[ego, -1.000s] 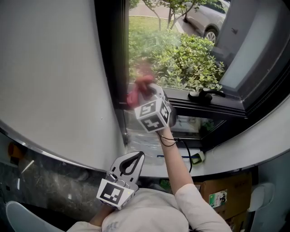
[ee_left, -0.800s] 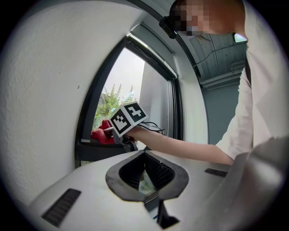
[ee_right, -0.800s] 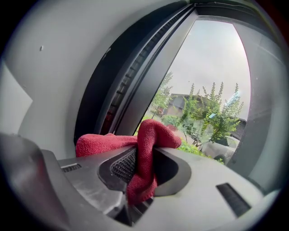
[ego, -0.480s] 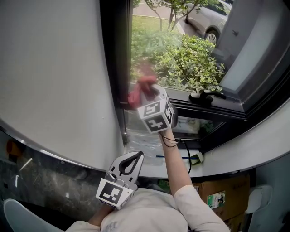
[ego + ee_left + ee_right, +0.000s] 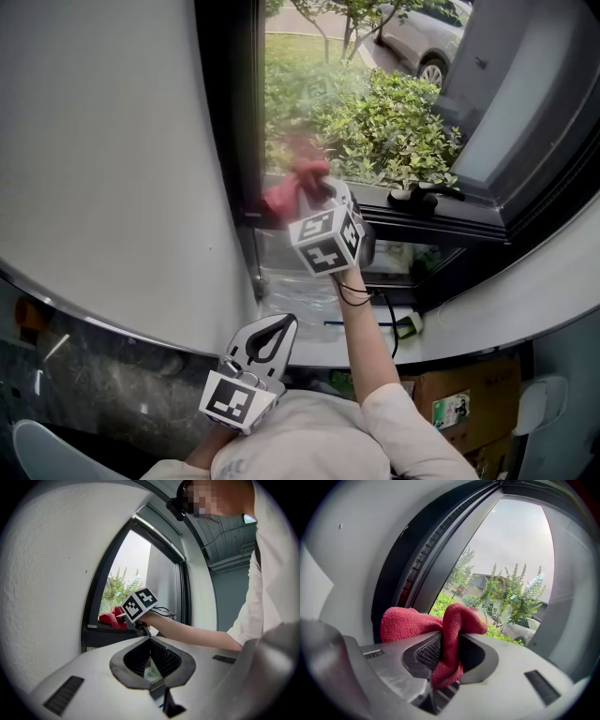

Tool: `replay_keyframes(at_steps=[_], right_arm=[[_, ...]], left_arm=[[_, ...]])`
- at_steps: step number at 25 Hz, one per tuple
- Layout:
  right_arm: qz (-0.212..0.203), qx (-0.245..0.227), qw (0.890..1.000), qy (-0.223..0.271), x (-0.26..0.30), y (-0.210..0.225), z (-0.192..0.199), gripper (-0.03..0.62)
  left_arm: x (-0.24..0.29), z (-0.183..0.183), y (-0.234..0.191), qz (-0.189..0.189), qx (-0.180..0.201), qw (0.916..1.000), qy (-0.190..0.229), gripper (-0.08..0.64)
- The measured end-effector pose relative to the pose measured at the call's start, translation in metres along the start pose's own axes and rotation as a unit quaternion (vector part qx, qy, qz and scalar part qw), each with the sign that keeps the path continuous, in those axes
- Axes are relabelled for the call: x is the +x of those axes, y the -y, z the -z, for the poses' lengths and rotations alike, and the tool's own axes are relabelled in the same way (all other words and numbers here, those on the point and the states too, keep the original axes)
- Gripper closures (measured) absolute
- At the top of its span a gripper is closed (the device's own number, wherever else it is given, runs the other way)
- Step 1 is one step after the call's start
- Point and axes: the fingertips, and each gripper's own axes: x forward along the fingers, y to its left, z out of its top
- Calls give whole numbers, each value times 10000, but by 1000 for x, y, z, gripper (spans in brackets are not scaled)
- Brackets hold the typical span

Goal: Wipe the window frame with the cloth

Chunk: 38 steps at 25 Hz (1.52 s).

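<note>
A red cloth (image 5: 292,187) is bunched against the dark window frame (image 5: 236,122), at the lower left corner of the opening. My right gripper (image 5: 312,192) is shut on the cloth (image 5: 454,620), a fold of which sticks up between the jaws of the right gripper (image 5: 450,641) while the rest spreads left onto the frame (image 5: 417,569). My left gripper (image 5: 278,325) hangs low near the person's chest, shut with nothing in it. The left gripper view, past the left gripper (image 5: 150,641), shows the cloth (image 5: 110,619) resting on the bottom rail (image 5: 110,637).
A black window handle (image 5: 427,197) lies on the bottom rail to the right. The opened sash (image 5: 525,103) swings out at right. Bushes (image 5: 394,122) and a car (image 5: 422,37) are outside. White wall (image 5: 112,159) flanks the left; a cardboard box (image 5: 450,403) sits below.
My right gripper and the cloth have shifted slightly to the right and up along the frame's corner. The left gripper has stayed put.
</note>
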Motion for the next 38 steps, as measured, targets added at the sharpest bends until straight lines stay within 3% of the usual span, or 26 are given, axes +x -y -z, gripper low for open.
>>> replay_keyframes(at_steps=[12,38], right_arm=[[232,255,9992,-187,-12,28,23,499],[268,402,9987,-148,-18,46,38,499]], left_arm=[[0,1,5,71,36,9999,-63,552],[6,2,6,109,29,9999,-45,552]])
